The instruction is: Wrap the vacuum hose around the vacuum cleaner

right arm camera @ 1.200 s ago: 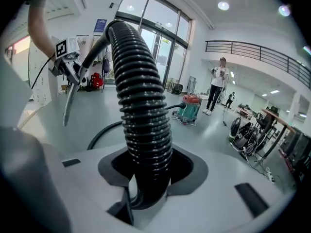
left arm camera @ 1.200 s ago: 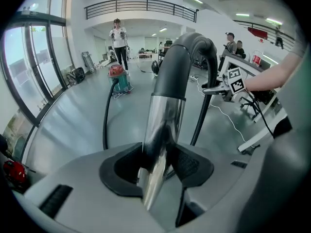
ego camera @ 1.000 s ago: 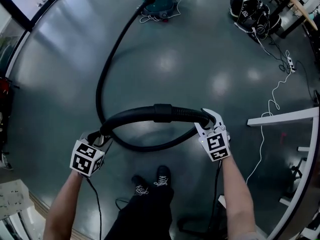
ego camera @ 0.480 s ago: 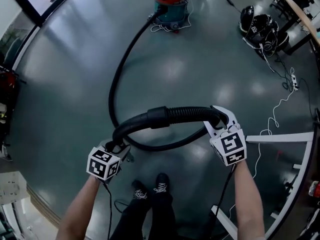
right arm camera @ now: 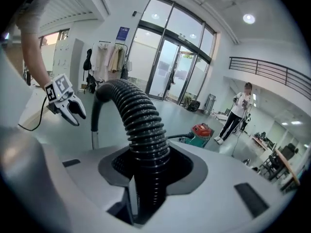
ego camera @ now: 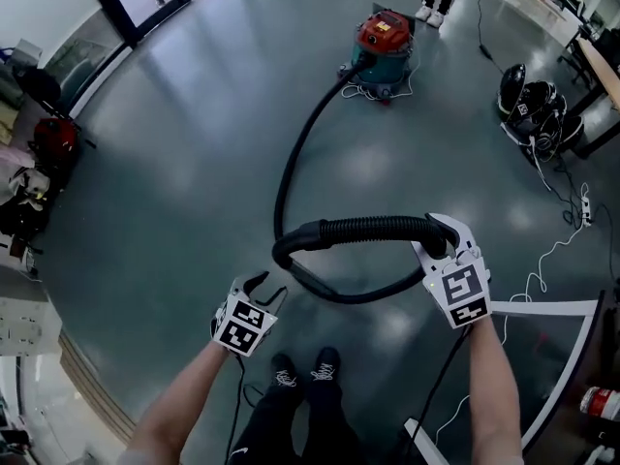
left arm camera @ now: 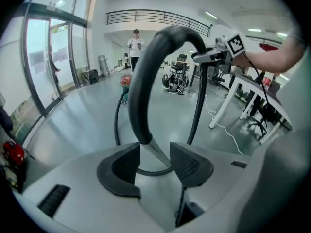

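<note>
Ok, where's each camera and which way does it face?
Head view: on the head, steeply down at the floor; forearms, left claw, right claw, legs show.
Left gripper view: on left claw, along jaws holding the hose by its end; right forearm shows.
Right gripper view: on right claw, along jaws gripping ribbed hose; left forearm shows.
Shared: all show the vacuum cleaner.

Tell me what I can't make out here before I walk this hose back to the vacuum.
- Head view: the vacuum cleaner is too far and small to show how the hose plugs in, or any hook for it.
- Left gripper view: the tip of the hose's metal end vanishes behind a pad of the left gripper.
- Head view: the white cord at the vacuum's base is too small to trace.
</note>
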Available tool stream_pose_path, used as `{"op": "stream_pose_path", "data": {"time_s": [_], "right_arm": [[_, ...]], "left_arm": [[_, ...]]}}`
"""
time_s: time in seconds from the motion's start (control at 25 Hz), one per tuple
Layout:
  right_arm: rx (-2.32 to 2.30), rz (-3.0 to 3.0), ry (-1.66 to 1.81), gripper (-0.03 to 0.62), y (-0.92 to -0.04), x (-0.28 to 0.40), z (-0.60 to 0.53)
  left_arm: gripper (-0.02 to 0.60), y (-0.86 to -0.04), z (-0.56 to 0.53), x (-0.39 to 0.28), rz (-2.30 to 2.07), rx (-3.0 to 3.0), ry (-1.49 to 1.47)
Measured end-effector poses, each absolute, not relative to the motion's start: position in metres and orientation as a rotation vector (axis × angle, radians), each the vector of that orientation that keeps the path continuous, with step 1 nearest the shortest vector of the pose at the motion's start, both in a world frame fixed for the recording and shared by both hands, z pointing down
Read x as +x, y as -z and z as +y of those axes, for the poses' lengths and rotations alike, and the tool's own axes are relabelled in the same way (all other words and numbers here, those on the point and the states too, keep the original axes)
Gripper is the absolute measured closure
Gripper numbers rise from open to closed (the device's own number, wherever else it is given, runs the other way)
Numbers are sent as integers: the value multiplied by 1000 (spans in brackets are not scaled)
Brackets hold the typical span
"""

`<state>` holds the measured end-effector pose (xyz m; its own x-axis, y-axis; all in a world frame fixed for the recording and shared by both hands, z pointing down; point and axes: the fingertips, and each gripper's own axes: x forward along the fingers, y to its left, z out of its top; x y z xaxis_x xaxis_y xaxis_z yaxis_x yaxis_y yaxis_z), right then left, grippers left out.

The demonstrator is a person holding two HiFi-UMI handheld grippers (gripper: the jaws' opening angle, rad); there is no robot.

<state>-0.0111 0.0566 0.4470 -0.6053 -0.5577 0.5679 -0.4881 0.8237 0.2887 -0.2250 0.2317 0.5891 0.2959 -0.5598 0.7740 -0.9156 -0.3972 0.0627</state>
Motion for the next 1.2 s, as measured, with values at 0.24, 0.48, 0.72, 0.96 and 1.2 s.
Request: {"op": "stream_pose_path", "data": {"time_s": [0.24,0.48,0.72,0.96,1.2], "right_arm": [[732,-2212,325,445,-426,-34,64],[803,-2233,310,448,-367,-30,55],[836,-2305,293,457,-314,-21,61],[760,-2344,339,462,-289,-30,84],[662,-2350,410,462,-268,-56,99]], "left_arm": [[397,-495,213,-230,-1433,2218,-1012],[309,-372,148,-176,-1400,2569,-1135],[281,-297,101,-95,-1231,2785,-1334],[281,-274,88,-66,-1079,2875,-1522],[282,-287,105,-64,-803,2936,-1635]]}}
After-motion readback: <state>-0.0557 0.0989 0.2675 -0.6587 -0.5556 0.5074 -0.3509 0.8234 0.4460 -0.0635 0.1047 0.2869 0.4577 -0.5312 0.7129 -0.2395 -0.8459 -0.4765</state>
